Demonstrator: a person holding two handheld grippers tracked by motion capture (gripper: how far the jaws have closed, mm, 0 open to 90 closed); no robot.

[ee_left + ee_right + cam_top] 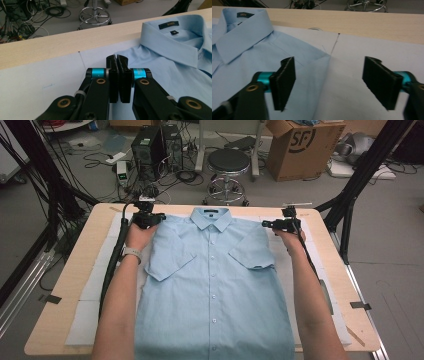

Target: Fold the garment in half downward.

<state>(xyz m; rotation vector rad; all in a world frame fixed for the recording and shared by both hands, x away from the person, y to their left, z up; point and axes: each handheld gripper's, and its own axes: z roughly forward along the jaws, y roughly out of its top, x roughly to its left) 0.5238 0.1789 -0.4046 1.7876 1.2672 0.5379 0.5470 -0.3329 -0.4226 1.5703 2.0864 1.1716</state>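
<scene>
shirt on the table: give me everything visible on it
The shirt is light blue, thin woven cloth by its look, short-sleeved, buttoned up the front, collar pointing to the far edge. It lies flat, front up, on a pale mat, both sleeves folded in over the chest. The left tongs are shut at its shoulder edge; the right tongs stand open, straddling the other shoulder edge.

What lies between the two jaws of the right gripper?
In the right gripper view, the folded shoulder edge of the light blue shirt lies between the open jaws of the right gripper, with pale table cover beside it; neither jaw presses the cloth.
</scene>
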